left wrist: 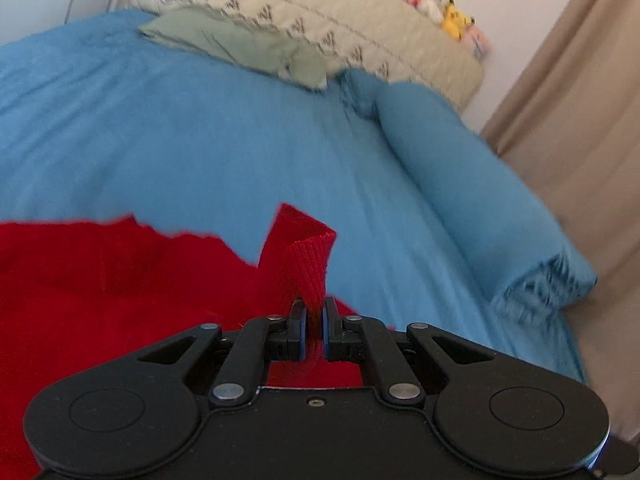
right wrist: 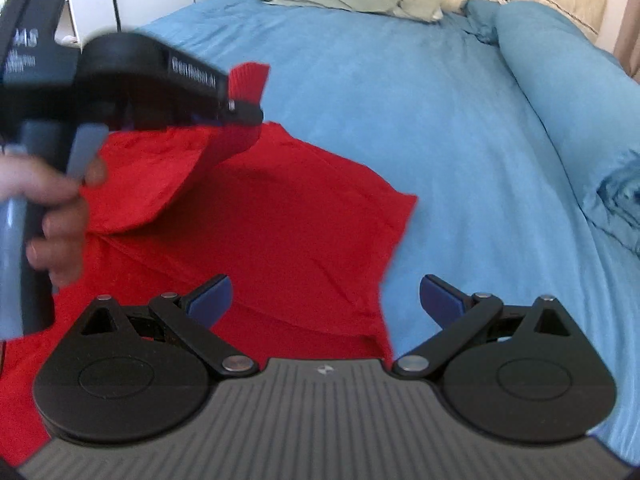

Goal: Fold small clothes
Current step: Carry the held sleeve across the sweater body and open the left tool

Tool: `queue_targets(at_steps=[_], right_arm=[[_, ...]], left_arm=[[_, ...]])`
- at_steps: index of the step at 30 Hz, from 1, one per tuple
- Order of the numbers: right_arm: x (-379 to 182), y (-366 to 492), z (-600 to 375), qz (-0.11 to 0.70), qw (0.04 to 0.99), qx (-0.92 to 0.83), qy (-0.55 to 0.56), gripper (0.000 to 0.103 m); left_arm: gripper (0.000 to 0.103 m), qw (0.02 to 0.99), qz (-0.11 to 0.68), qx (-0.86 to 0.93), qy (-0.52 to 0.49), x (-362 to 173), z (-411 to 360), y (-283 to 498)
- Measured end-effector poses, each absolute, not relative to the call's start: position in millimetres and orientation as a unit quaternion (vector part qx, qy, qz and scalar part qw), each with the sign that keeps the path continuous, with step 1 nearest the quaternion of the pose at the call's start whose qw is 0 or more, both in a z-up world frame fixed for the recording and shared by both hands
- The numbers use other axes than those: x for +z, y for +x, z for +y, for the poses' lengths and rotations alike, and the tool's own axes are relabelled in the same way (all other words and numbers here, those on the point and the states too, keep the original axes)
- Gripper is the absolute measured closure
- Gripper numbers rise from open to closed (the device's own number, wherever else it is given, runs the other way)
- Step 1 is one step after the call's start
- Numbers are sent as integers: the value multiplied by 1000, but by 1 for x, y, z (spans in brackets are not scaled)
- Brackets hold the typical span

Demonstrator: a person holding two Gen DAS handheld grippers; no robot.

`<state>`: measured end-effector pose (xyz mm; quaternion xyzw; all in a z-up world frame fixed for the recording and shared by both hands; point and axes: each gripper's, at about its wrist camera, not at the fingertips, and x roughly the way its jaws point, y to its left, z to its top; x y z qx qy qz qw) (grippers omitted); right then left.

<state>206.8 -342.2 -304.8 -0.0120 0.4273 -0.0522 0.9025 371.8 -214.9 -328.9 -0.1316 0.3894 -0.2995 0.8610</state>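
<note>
Blue bedding point(right wrist: 400, 120) lay under a red garment point(right wrist: 260, 220) whose ribbed cuff point(left wrist: 310, 268), pinched by the closed left hand-held gripper point(left wrist: 316, 332), could have slipped free under tension, while the right hand-held gripper point(right wrist: 326, 300) was held wide open and empty.

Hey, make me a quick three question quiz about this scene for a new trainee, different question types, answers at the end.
1. True or false: the left gripper is shut on the ribbed cuff of the red knit garment.
2. The right gripper is: A) open, empty; B) shut on the garment; C) holding the green pillow.
3. Fill in: the garment lies on a ____ bedspread.

Key: 1 true; 2 A; 3 blue.
</note>
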Motion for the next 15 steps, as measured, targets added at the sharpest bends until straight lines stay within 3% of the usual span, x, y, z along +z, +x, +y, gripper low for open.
queue_targets(at_steps=[10, 12, 13, 14, 15], right_arm=[[-321, 201, -380, 435, 898, -61, 6, 0], [-322, 199, -386, 437, 897, -62, 8, 0], [-322, 197, -387, 436, 897, -64, 9, 0], [-322, 199, -389, 436, 897, -65, 9, 0], [-322, 200, -391, 437, 897, -65, 9, 0]], left_arm=[[96, 843, 420, -327, -71, -362, -257, 354], [92, 837, 435, -327, -55, -369, -263, 351], [86, 832, 444, -329, -57, -373, -263, 353], [65, 828, 450, -330, -60, -373, -262, 355], [37, 826, 453, -329, -63, -372, -259, 356]])
